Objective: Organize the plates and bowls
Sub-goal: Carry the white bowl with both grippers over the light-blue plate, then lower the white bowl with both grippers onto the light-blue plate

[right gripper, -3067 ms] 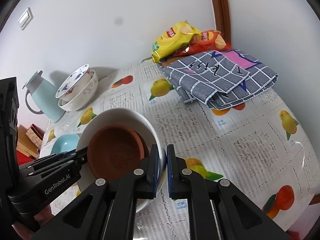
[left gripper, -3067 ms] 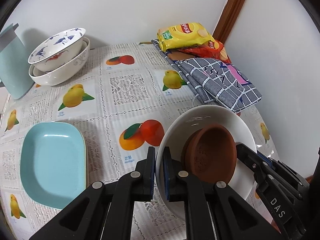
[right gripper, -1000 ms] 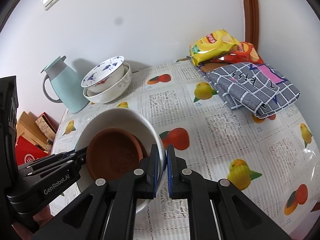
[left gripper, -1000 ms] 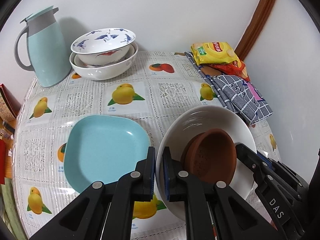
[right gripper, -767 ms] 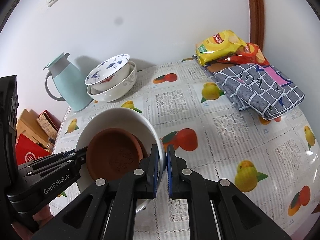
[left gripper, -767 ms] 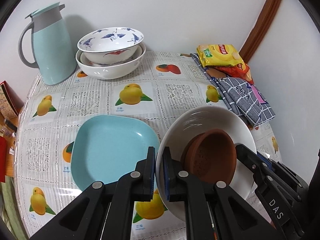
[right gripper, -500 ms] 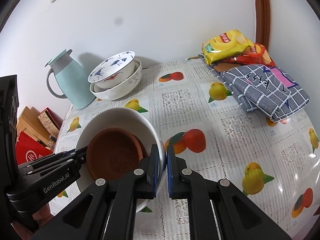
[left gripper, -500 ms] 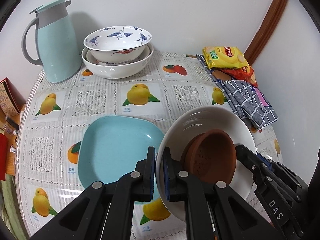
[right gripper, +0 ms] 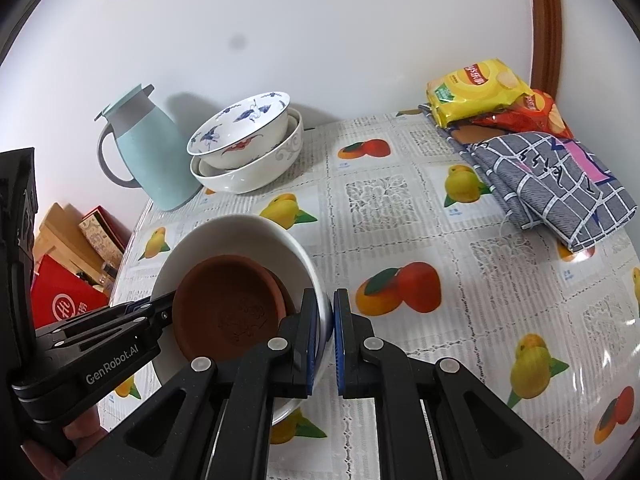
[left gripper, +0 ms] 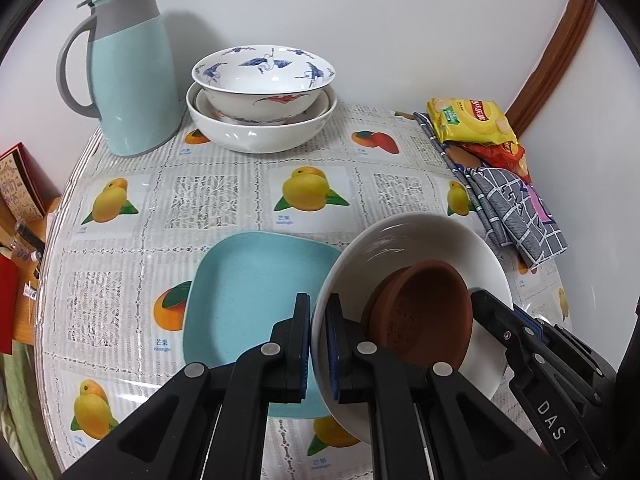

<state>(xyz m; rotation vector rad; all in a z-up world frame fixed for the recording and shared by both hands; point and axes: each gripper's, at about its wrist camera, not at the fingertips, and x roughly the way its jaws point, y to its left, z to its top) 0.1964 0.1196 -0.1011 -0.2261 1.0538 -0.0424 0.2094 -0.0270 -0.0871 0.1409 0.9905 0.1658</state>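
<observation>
A white bowl (left gripper: 424, 240) (right gripper: 240, 236) with a brown clay saucer (left gripper: 424, 312) (right gripper: 228, 308) lying in it hangs above the table, held from both sides. My left gripper (left gripper: 318, 320) is shut on its left rim. My right gripper (right gripper: 330, 320) is shut on its right rim. A light blue square plate (left gripper: 256, 280) lies flat on the tablecloth below and left of the held bowl. At the back, a blue-patterned bowl (left gripper: 264, 76) (right gripper: 244, 128) sits nested in a larger white bowl (left gripper: 260, 128) (right gripper: 260, 168).
A light blue jug (left gripper: 128, 72) (right gripper: 148, 156) stands at the back left beside the stacked bowls. Yellow snack bags (left gripper: 472, 124) (right gripper: 480, 92) and a folded grey checked cloth (left gripper: 516, 212) (right gripper: 560, 184) lie at the right. Red boxes (right gripper: 64, 300) sit beyond the table's left edge.
Both grippers have carried the white bowl with the saucer leftward across the table. The blue plate now lies beneath the bowl's left side, and the jug and stacked bowls look closer.
</observation>
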